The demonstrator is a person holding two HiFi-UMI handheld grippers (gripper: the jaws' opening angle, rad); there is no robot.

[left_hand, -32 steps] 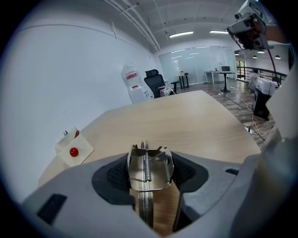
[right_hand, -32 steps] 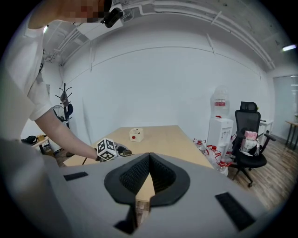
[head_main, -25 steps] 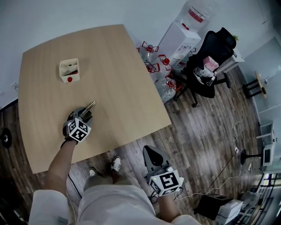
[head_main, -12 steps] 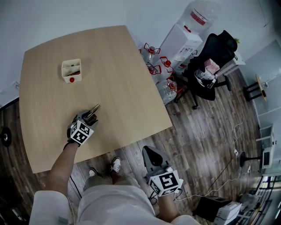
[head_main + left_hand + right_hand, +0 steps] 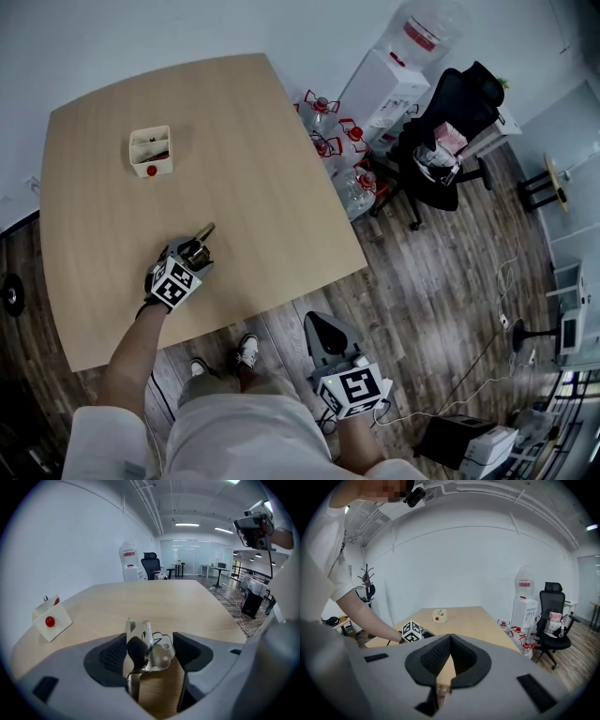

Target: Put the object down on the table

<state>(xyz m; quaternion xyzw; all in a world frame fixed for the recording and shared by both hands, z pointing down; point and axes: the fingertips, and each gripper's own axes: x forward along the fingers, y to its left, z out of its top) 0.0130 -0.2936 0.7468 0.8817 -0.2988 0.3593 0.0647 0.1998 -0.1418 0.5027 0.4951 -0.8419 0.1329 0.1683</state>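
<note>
Metal object [image 5: 145,644], shiny plates with a black part, stands upright between the left gripper's [image 5: 151,649] jaws. Those jaws are wide and have just been opening. The object sits close against the left-hand pad, with a clear gap to the right-hand pad, so no squeeze on it. Its lower end runs down toward the table [image 5: 253,141]; can't confirm contact from here.

In the head view it pokes out of the gripper tip toward 1 o'clock, over the near-left part of the tabletop. The marker cube [image 5: 171,281] is at 7 o'clock from the tip, with the forearm trailing toward 7.

White box [image 5: 151,152] with a red dot is on the table at 11 o'clock from the object, well apart.

Right gripper [image 5: 323,330] is at 4 o'clock from the object, off the table and over the wooden floor [image 5: 441,281]. Its pads meet, nothing between them.

Off the table's far-right edge, at 2 o'clock: water bottles [image 5: 328,122], water dispenser [image 5: 389,80], black office chair [image 5: 450,131].
</note>
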